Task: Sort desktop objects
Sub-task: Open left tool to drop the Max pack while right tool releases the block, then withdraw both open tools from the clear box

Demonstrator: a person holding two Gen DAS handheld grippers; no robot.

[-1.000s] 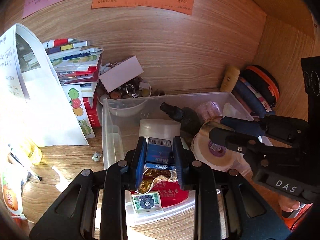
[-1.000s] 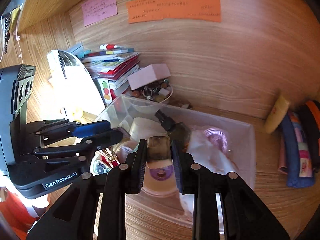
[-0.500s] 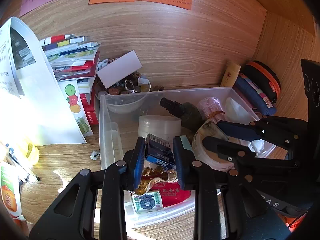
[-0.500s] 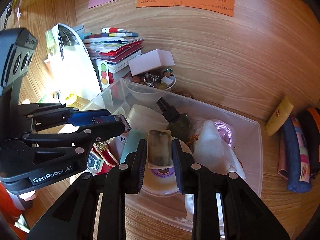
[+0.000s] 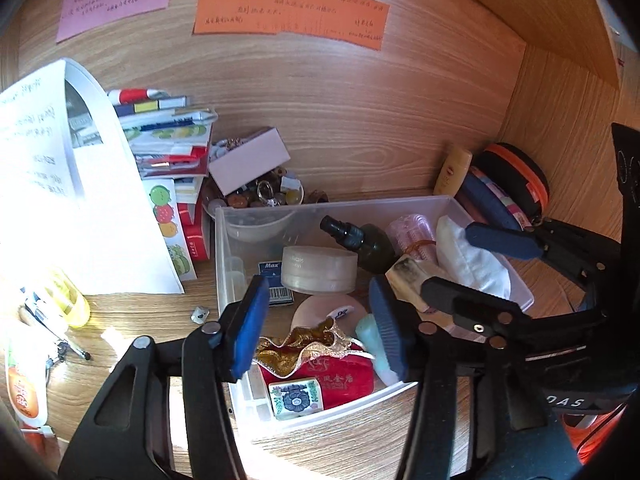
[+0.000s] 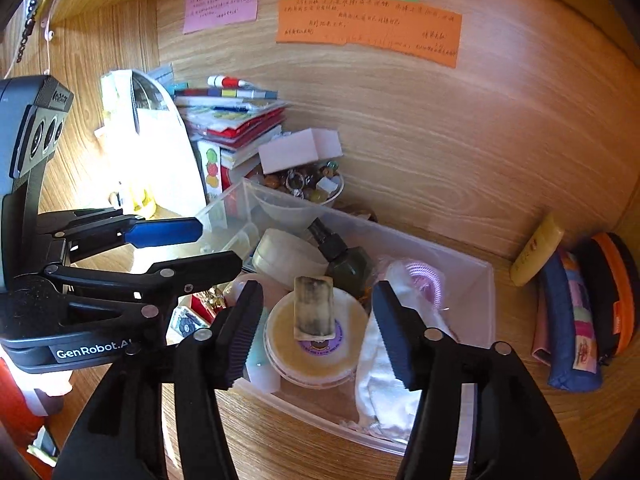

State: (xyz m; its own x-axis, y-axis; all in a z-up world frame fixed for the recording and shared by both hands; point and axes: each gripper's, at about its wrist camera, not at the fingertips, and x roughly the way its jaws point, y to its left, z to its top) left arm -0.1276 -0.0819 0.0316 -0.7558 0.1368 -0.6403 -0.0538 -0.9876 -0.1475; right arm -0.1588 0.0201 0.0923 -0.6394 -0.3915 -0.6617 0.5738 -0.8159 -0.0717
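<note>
A clear plastic bin [image 5: 224, 248] [image 6: 486, 280] on the wooden desk holds several small items. A blue Max staple box [image 5: 274, 282] lies at the bin's left, beside a round cream jar [image 5: 318, 268]. A stone seal block [image 6: 314, 307] [image 5: 412, 280] rests on a tape roll [image 6: 320, 354]. My left gripper [image 5: 320, 332] is open and empty above the bin's front. My right gripper [image 6: 320, 334] is open and empty, its fingers either side of the stone block.
A dark spray bottle [image 5: 360, 236], red pouch [image 5: 332, 376], mahjong tile [image 5: 296, 396] and white cloth [image 6: 384, 384] lie in the bin. A bowl of beads [image 5: 256, 200], stacked books [image 5: 172, 152], a paper sheet [image 5: 60, 184] stand left; pencil cases [image 6: 576, 312] right.
Both grippers have opened. The left let the blue Max box fall into the bin; the right let go of the stone block, which now sits on the tape roll.
</note>
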